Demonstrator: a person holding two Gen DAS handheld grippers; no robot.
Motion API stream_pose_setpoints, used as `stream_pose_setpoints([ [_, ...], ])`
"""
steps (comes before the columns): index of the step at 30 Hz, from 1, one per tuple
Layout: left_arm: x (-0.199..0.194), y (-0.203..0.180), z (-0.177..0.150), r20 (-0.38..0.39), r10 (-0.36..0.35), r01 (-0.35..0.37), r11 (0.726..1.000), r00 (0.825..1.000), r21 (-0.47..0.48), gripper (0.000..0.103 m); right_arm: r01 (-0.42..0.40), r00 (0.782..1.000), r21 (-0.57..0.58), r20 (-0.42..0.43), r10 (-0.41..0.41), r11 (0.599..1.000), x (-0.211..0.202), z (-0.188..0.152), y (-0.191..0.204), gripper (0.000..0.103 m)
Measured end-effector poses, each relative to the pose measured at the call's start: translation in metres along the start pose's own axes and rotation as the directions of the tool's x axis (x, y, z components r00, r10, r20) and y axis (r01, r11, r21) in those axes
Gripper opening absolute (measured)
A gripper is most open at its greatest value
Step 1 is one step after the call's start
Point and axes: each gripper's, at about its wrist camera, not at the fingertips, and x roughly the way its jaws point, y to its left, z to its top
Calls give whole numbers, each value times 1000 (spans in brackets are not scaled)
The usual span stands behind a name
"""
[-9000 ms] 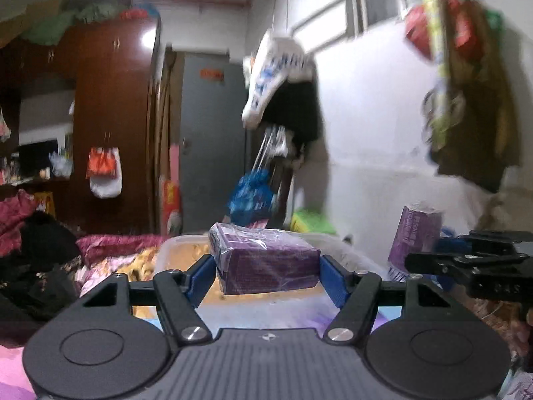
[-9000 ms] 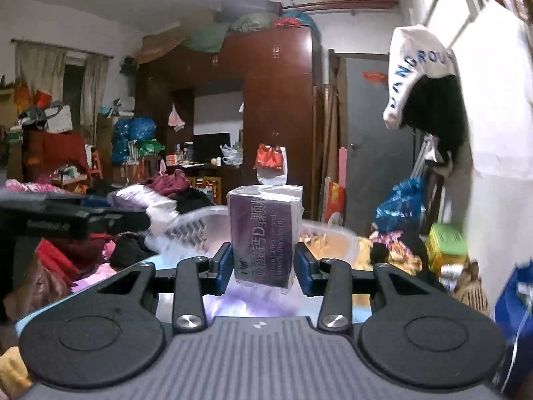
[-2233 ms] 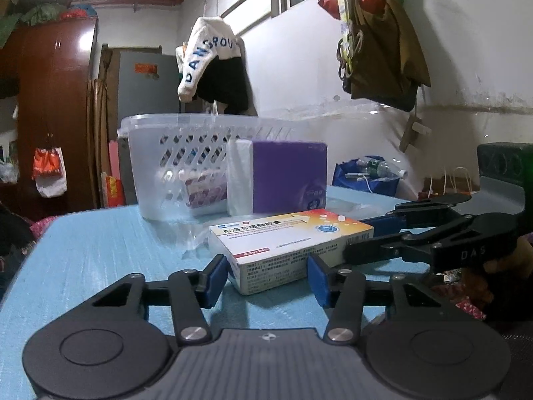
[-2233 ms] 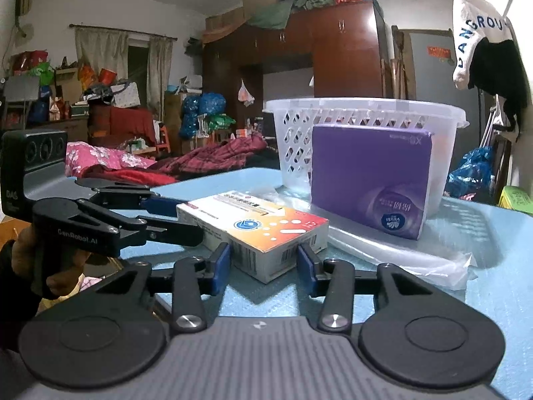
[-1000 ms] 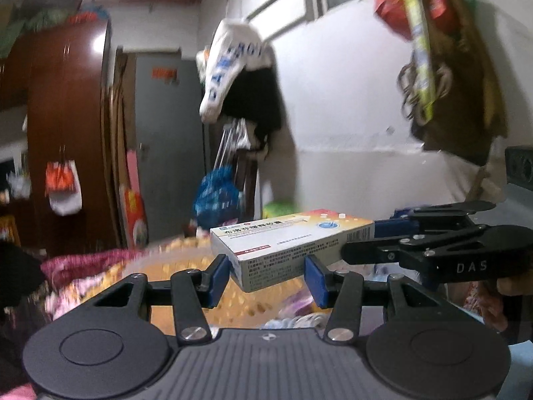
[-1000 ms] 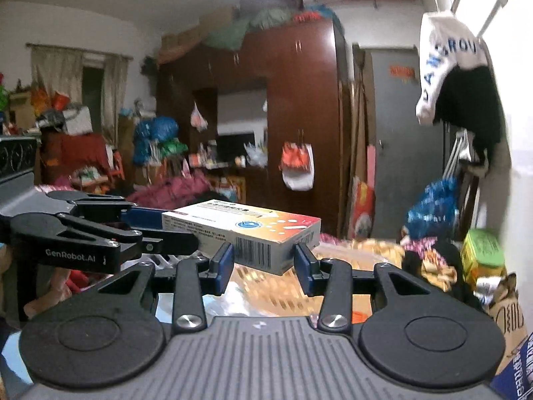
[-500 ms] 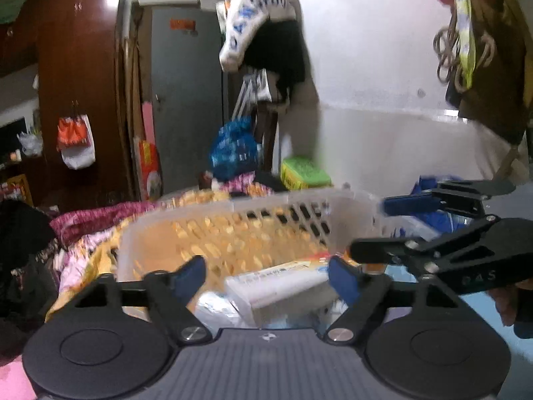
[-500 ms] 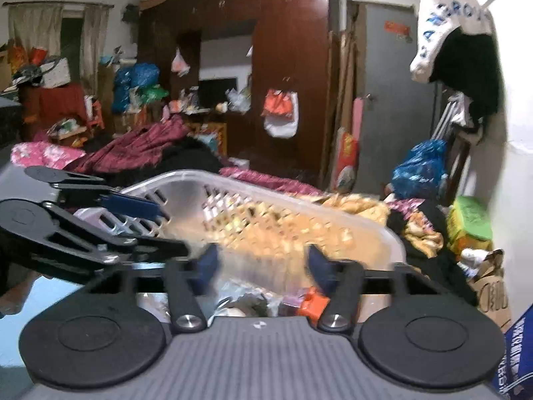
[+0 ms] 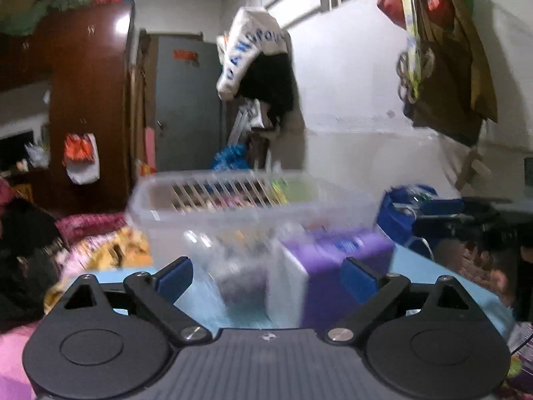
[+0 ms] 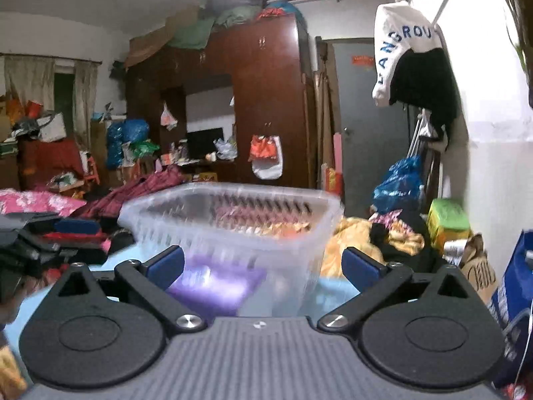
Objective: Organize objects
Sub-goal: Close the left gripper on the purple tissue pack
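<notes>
A clear plastic slotted basket stands on the blue table; it also shows in the right wrist view. A purple and white box stands upright in front of it, blurred; in the right wrist view the purple box shows low between the fingers. My left gripper is open and empty, just before the box. My right gripper is open and empty. The right gripper shows at the right of the left view.
A brown wardrobe and grey door stand behind. Heaped clothes and blue bags lie beyond the table. Bags hang on the white wall at right. The table edge is near at left.
Both grippers let the orange and white medicine box go over the basket and opened wide. They have since dropped lower and back, so the purple box in front of the basket is in view.
</notes>
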Motion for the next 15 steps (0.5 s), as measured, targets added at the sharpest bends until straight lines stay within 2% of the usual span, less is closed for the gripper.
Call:
stream_pose_setpoints([
  [5,26,-5,-7,-56,-15,17,1000,998,22,97,-63,995,2,-81,63,998,19,-22,-1,103],
  [9,39,-6,-13,-90,-55,57,998,994,21,93,-86,991,2,-99,86,996,34,-16,-2,103],
  [11,44,-8,-14,-94,-50,53,998,994,24,84,-92,990,-12,-109,91,996,37,-13,2,99],
  [15,47,-14,-14,-89,-60,63,998,994,28,82,-83,988,-62,-132,75,995,43,-13,8,90],
])
